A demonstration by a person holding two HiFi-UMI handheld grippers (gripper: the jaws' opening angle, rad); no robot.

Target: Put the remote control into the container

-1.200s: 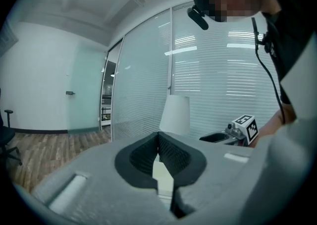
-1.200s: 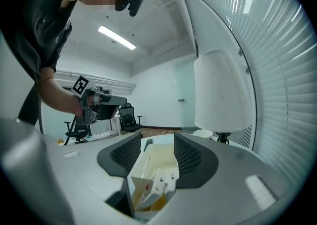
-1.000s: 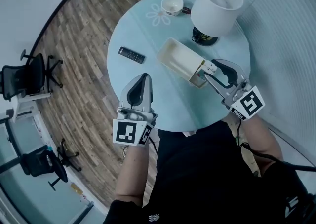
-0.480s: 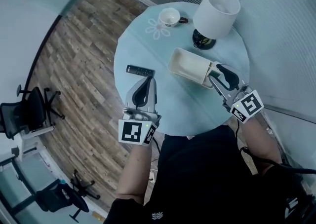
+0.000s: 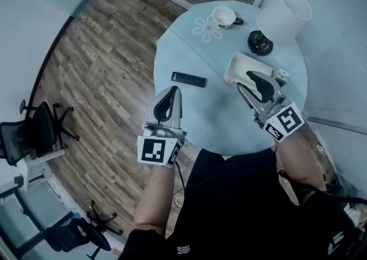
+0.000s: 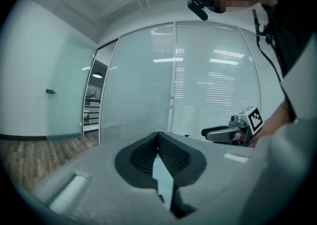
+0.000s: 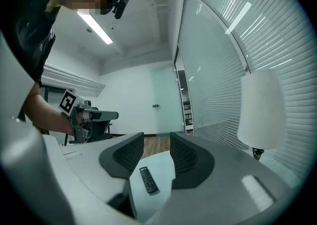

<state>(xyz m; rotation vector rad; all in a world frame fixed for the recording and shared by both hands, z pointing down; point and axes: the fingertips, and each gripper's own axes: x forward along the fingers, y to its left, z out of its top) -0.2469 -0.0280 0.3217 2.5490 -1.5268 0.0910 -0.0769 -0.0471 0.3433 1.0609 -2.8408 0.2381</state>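
A black remote control (image 5: 188,79) lies flat on the round pale table (image 5: 223,118), left of centre; between the jaws in the right gripper view, the remote (image 7: 148,180) lies further off on the table. The cream container (image 5: 237,67) lies to the remote's right, partly hidden under my right gripper (image 5: 245,80). That right gripper (image 7: 156,144) is open with nothing between its pads and points towards the remote. My left gripper (image 5: 173,90) is shut and empty, its tip just short of the remote; its jaws (image 6: 158,142) meet in the left gripper view.
A white lamp (image 5: 285,8) with a dark base (image 5: 260,42) stands at the back right of the table. A cup (image 5: 223,16) sits at the back beside a flower print (image 5: 207,28). Wooden floor and office chairs (image 5: 34,133) lie to the left.
The right gripper left the container's near end and swung left over it, towards the remote. The left gripper moved closer to the remote. The head view shifted.
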